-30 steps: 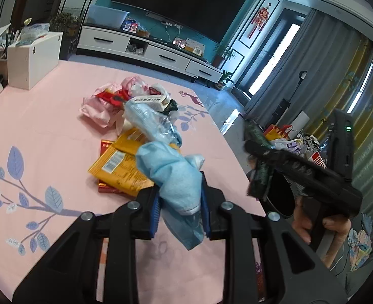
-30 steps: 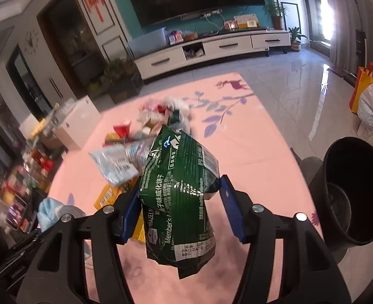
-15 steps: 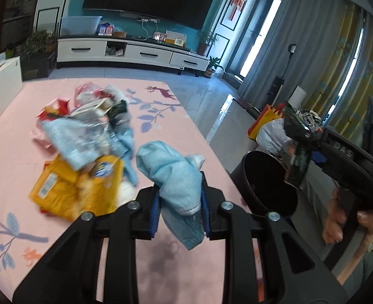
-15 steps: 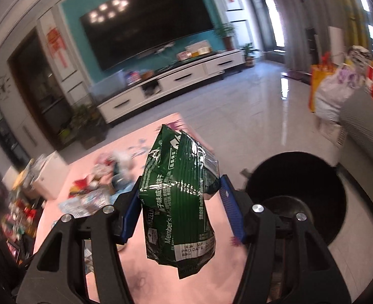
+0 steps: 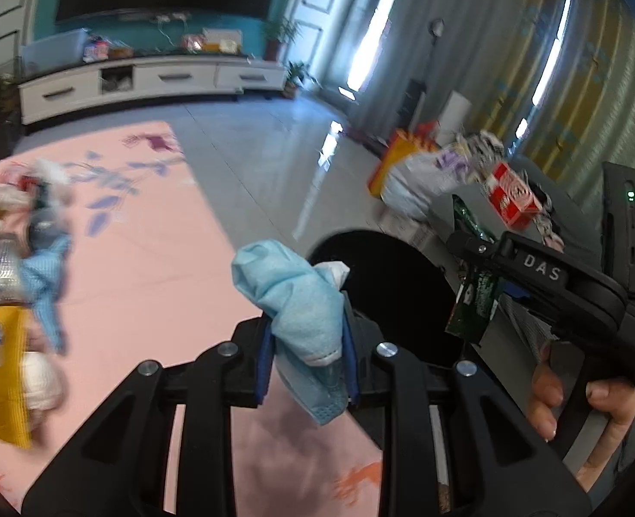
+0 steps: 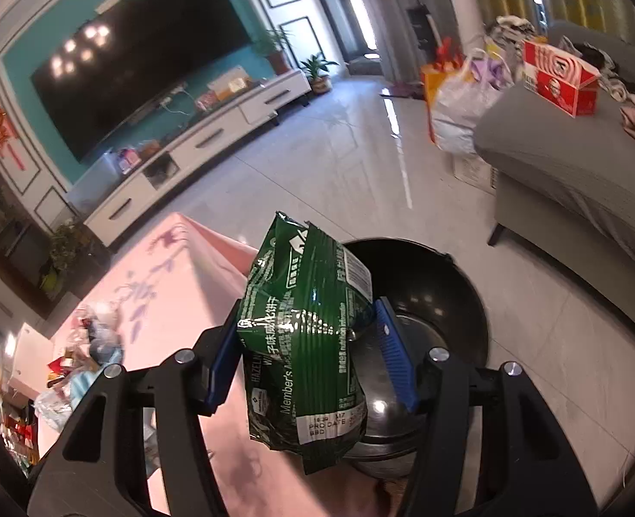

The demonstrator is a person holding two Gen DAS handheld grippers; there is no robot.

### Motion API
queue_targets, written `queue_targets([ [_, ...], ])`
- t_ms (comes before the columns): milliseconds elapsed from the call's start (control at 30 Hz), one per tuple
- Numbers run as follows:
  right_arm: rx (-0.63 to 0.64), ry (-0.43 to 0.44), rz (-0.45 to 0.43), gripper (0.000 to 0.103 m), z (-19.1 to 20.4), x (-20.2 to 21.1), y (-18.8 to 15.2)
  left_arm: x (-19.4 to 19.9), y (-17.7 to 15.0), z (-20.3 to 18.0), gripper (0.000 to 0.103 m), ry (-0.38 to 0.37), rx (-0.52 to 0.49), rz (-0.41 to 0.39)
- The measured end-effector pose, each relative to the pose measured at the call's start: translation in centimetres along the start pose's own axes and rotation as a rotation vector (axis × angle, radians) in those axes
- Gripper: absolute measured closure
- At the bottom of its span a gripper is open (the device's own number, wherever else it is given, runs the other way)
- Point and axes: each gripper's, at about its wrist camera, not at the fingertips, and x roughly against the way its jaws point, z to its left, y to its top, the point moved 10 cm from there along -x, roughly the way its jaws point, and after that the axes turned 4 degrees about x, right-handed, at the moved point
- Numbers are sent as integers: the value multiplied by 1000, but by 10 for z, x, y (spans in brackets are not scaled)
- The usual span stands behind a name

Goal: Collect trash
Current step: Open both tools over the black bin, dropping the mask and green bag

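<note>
My left gripper (image 5: 304, 355) is shut on a crumpled light-blue face mask (image 5: 294, 297), held over the pink table's right edge, just left of the black trash bin (image 5: 386, 284). My right gripper (image 6: 311, 355) is shut on a green snack bag (image 6: 309, 340), held over the bin's near rim (image 6: 438, 301). In the left wrist view the right gripper (image 5: 479, 297) hangs with the green bag (image 5: 474, 306) over the bin's right side. A pile of wrappers (image 5: 11, 258) lies on the table at the left; it also shows in the right wrist view (image 6: 80, 366).
The pink tablecloth (image 5: 145, 258) ends beside the bin. A grey sofa (image 6: 576, 172) with a red box (image 6: 558, 77) stands right of the bin. Bags (image 6: 459, 99) sit on the tiled floor. A white TV cabinet (image 6: 188, 146) lines the far wall.
Both grippers have swung right, away from the trash pile toward the bin. The green bag is now over the bin's rim. Both grips are unchanged.
</note>
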Motion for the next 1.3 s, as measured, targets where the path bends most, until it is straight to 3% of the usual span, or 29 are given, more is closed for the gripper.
queue_targets([
  [300,-146,-9,70,44,-46,-24,-8,-67,-7,-42,77,-48,-70,109],
  [633,-197,-50,96,44,-60,-33,-12,-107,-26,-73,77,-108,-93,195],
  [833,-219,-71,112,43,-69,-37,-14,-112,-30,-81,49,-137,-93,205],
  [900,-222,-66,122,36,-68,-39,-15,-109,-29,-81,34,-137,-95,189],
  [1000,-221,-46,111,27,-63,-36,-13,-102,-26,-81,22,-137,-98,172],
  [1067,-221,-52,96,19,-62,-32,-11,-94,-23,-77,17,-137,-86,155],
  [1300,-165,-53,64,9,-39,-18,-6,-53,-11,-42,4,-100,-29,80],
])
